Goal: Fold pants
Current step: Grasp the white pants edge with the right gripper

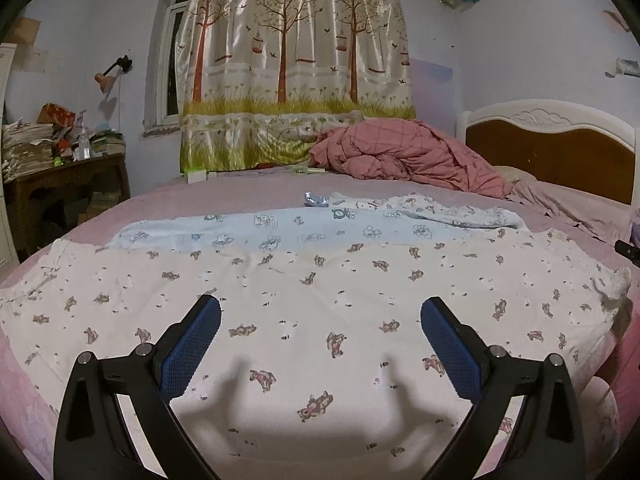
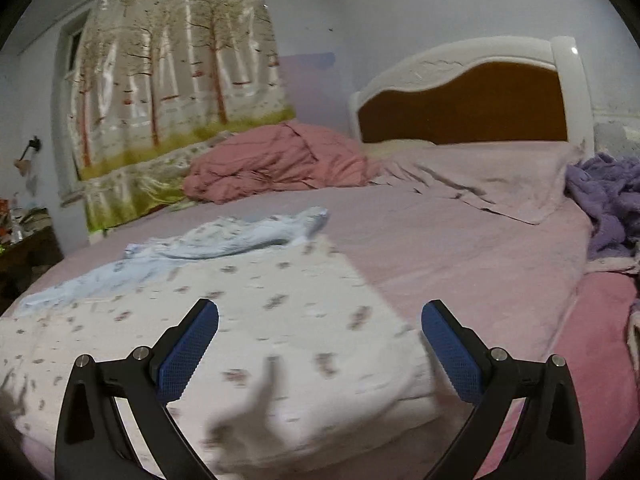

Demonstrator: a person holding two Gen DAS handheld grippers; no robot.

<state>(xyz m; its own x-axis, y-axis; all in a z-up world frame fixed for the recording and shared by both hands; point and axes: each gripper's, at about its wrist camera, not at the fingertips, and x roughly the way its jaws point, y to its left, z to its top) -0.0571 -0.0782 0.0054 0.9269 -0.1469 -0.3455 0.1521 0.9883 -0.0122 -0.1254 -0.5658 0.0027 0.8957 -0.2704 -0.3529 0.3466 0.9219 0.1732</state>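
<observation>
The pants (image 1: 320, 320) lie spread flat on the pink bed (image 1: 240, 192), soft white cloth with small printed animals. The left gripper (image 1: 320, 320) hovers over their middle, jaws wide apart and empty. The right gripper (image 2: 320, 328), likewise apart, hangs over their right edge (image 2: 380, 304).

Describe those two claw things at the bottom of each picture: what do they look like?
Both look alike. The left gripper and the right gripper each have two black plastic arms with round silver screws, ending in fingers faced with blue, finely dotted pads. No cables, markings or sleeves show.
</observation>
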